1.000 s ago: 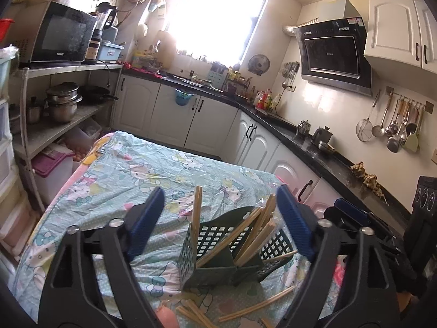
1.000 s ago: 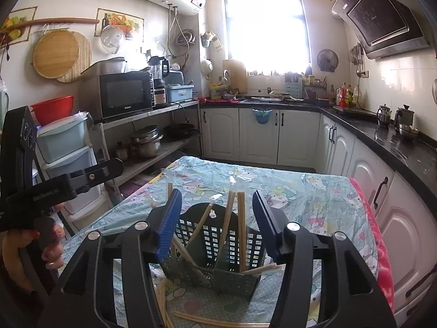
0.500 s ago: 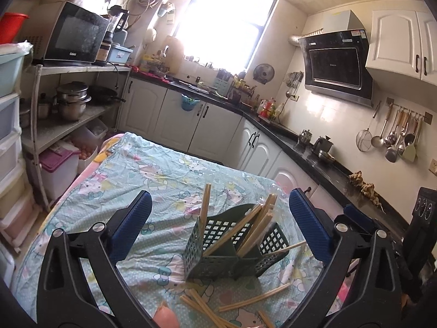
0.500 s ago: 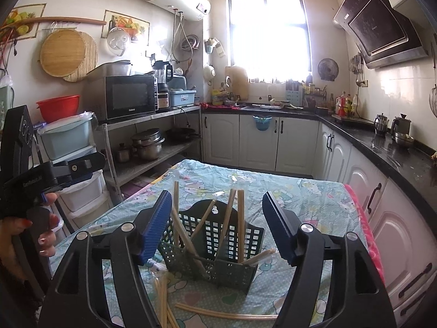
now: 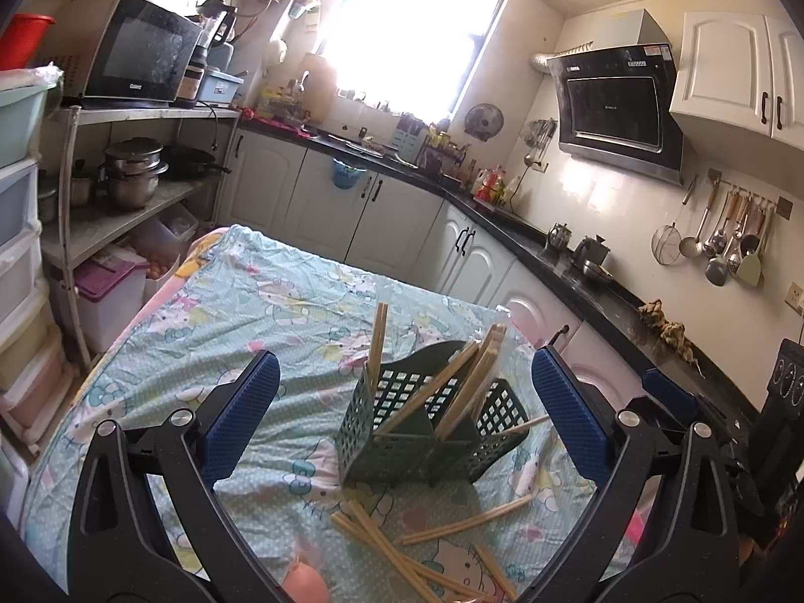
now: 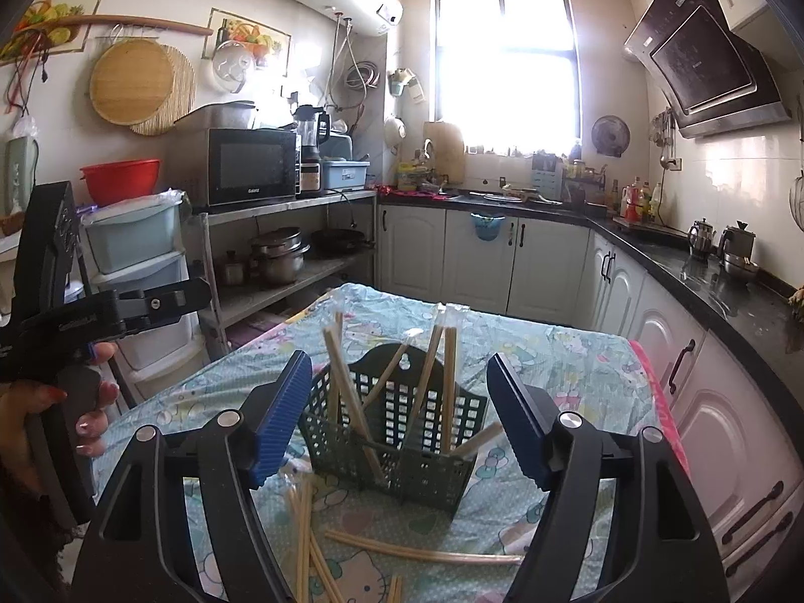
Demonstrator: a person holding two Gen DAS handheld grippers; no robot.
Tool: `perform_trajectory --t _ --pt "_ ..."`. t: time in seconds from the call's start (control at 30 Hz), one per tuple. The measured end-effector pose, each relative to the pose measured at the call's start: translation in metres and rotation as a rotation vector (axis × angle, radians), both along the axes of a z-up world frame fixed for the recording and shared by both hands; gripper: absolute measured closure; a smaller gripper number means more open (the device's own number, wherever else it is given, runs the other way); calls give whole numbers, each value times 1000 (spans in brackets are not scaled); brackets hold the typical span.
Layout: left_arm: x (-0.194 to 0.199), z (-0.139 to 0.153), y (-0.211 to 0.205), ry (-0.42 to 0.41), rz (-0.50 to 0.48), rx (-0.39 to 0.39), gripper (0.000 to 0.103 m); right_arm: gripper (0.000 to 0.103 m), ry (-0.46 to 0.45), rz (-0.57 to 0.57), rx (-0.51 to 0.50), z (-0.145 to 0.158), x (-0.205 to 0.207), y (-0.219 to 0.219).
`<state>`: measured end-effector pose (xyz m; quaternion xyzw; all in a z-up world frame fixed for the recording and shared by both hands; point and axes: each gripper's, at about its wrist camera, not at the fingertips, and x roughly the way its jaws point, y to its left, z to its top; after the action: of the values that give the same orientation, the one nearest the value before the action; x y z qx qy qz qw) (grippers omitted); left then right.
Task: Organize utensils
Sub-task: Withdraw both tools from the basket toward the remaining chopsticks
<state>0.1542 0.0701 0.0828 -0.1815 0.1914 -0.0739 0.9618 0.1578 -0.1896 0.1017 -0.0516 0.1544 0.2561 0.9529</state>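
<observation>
Kitchen table w/ cartoon cloth (image 5: 241, 311). Green basket (image 5: 402, 432) stands mid-table, several chopsticks (image 5: 455, 392) leaning inside; more loose sticks (image 6: 422, 550) lie on the near side. Left gripper (image 5: 402, 424) is spread wide, nothing between its jaws. Right gripper (image 6: 399, 417) has jaws opening, also empty. Risk: basket looks light, so a gripper bumping it while reaching for loose sticks could tip it & spill the lot.

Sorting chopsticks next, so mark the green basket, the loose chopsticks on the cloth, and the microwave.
green basket (image 6: 402, 447), right wrist view, on its front mesh wall.
loose chopsticks (image 5: 467, 520), left wrist view, mid-shaft of one lying on the cloth.
microwave (image 6: 251, 167), right wrist view, on its dark door.
</observation>
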Motion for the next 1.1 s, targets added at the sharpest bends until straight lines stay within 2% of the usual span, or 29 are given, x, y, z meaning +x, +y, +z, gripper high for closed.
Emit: perform_trajectory --t 1.1 --pt "-20 -59 -6 143 -19 57 11 33 134 51 -112 -60 -26 14"
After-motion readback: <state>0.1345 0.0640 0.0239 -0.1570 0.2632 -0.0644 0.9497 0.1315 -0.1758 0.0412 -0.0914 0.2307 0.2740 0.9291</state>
